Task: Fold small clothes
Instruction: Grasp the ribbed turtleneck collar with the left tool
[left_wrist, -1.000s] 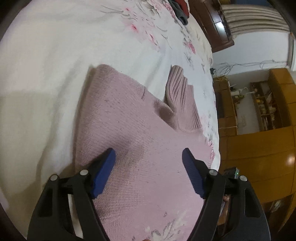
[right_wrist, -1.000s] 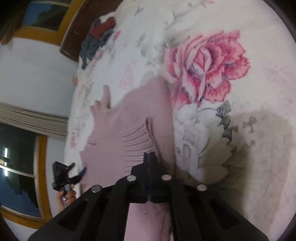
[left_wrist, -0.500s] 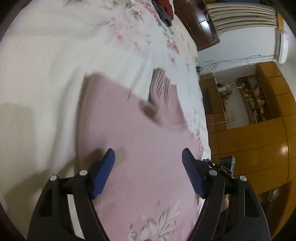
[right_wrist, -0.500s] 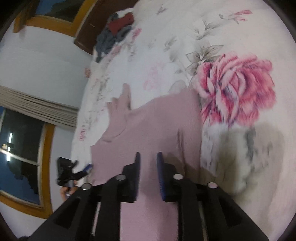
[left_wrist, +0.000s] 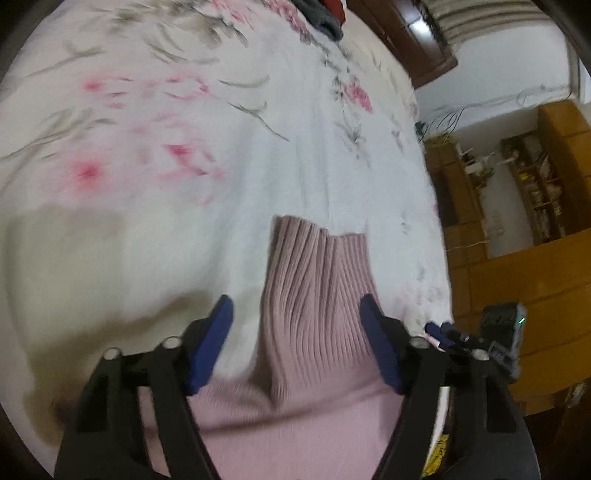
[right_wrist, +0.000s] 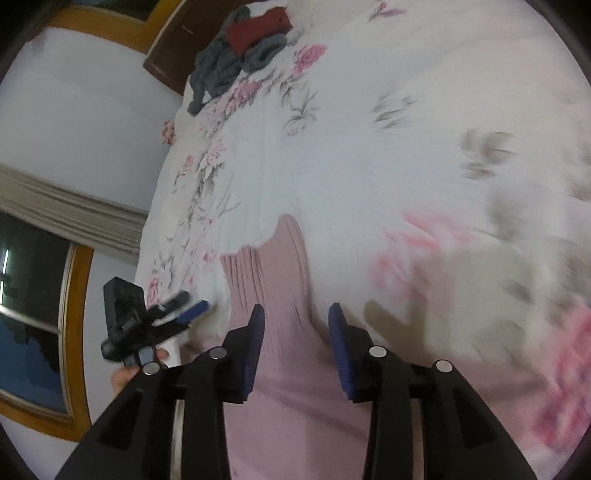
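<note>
Since a second ago our right claw (right_wrist: 295, 325) has let go and parted; both claws have moved up to the sweater's (left_wrist: 314, 417) ribbed collar (left_wrist: 317, 288) on the bed (left_wrist: 184, 184). Our left claw (left_wrist: 295, 332) gapes too. We should pinch the collar's corners evenly, keeping the fold square.

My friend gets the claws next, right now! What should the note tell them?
Left claw: open, holding nothing, above the ribbed collar of the pink sweater.
Right claw: open, holding nothing, over the same collar end.
Things: the sweater lies on the flowered bedsheet, collar pointing away. A pile of grey and red clothes sits at the bed's far corner.
Done: unclear how many folds are in; most of the sweater is below both views.
Left: probably regrip the sweater, finish folding, then do the pile.
</note>
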